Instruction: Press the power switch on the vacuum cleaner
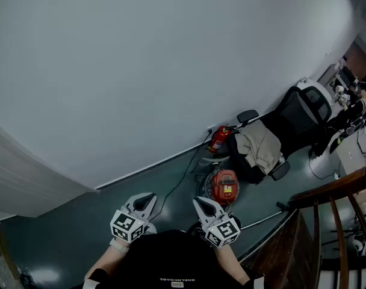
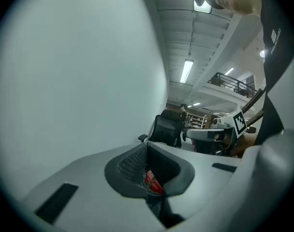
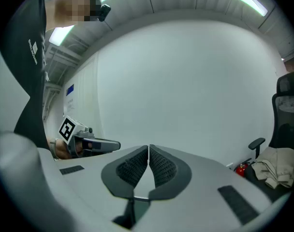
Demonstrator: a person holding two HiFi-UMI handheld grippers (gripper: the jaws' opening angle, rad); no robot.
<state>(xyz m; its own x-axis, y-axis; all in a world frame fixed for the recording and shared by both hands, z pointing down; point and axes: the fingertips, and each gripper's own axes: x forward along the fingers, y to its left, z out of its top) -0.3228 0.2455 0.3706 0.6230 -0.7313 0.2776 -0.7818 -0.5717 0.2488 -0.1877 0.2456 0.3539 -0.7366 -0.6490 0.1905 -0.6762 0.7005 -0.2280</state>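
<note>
From above, the vacuum cleaner (image 1: 224, 186) sits on the floor (image 1: 68, 233), a round red thing. The left tongs (image 1: 144, 201) and the right tongs (image 1: 204, 206) are both held short of it, the right ones nearer. A fire extinguisher (image 1: 218, 139) stands just beyond the vacuum cleaner, a chair (image 1: 291, 122) lies past it to the right, and a cable (image 1: 184, 174) trails off to its left. I can't pick out the switch from here. That's my worry: a blind jab could land on the casing and do nothing, or shove the machine back into the extinguisher

Looking along the left tongs, they are clenched tip to tip on nothing. A scrap of red shows low in the gap behind the pads, and I take it for something on the floor beyond, not a thing held

Looking along the right tongs, they are pressed together to a thin seam, empty, and aimed at the wall (image 3: 185, 81) well above the vacuum cleaner. Closed makes a fair poking tip, but the tip must come down a long way. A slanted push might slip off the switch
</note>
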